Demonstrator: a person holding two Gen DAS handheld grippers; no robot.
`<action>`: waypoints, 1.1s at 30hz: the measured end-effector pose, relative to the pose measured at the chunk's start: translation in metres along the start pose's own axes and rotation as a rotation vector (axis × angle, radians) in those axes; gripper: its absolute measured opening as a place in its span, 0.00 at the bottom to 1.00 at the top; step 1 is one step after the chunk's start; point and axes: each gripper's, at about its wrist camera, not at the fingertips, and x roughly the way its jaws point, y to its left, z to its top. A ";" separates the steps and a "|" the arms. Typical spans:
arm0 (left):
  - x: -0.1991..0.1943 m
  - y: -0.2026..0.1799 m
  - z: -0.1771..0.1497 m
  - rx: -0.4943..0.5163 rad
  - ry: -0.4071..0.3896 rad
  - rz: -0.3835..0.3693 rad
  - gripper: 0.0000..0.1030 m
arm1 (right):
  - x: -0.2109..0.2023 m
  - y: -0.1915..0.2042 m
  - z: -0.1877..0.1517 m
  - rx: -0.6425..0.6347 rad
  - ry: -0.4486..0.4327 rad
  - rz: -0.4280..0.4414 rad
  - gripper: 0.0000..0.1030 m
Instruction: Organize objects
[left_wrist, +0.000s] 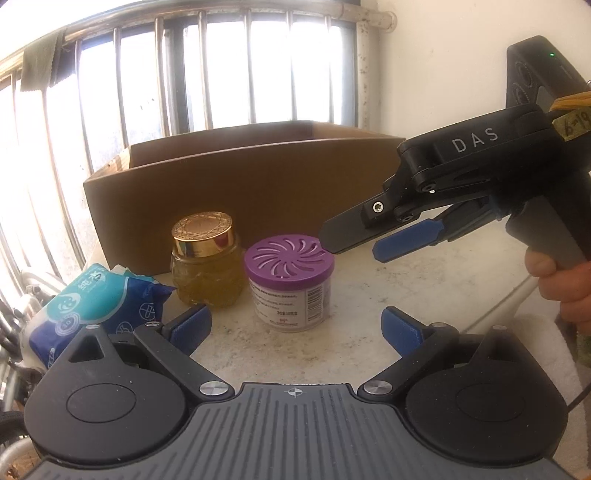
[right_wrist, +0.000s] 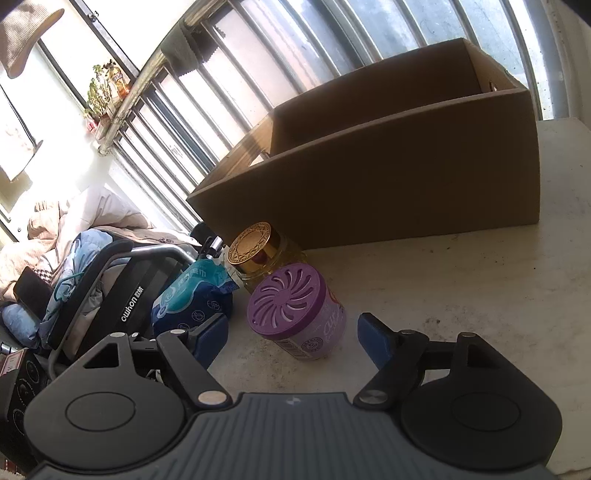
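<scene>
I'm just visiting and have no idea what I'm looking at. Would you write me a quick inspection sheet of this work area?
Surface: pale speckled table, a bit stained.
Job's things: purple-lidded can, upright; gold-lidded jar just left of it; blue tissue pack at the table's left edge; open cardboard box behind them, inside not visible.
Clutter: nothing seen on the table beyond these.
Grippers: left claw open, holding nothing, facing the can; right claw open, holding nothing, with the can ahead between its fingers.
Cables: thin white cable on the right.
Surroundings: barred window with a cloth on the rail; stroller and bedding beside the table.
</scene>
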 end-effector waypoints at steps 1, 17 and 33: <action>0.003 0.000 0.000 0.006 0.004 0.005 0.96 | 0.002 0.003 -0.001 -0.017 0.005 -0.005 0.79; 0.053 0.005 0.006 0.010 0.046 -0.032 0.80 | 0.040 0.014 0.013 -0.130 0.047 -0.055 0.81; 0.036 -0.014 0.002 0.020 0.041 -0.142 0.79 | 0.019 0.008 0.000 -0.075 0.079 -0.042 0.75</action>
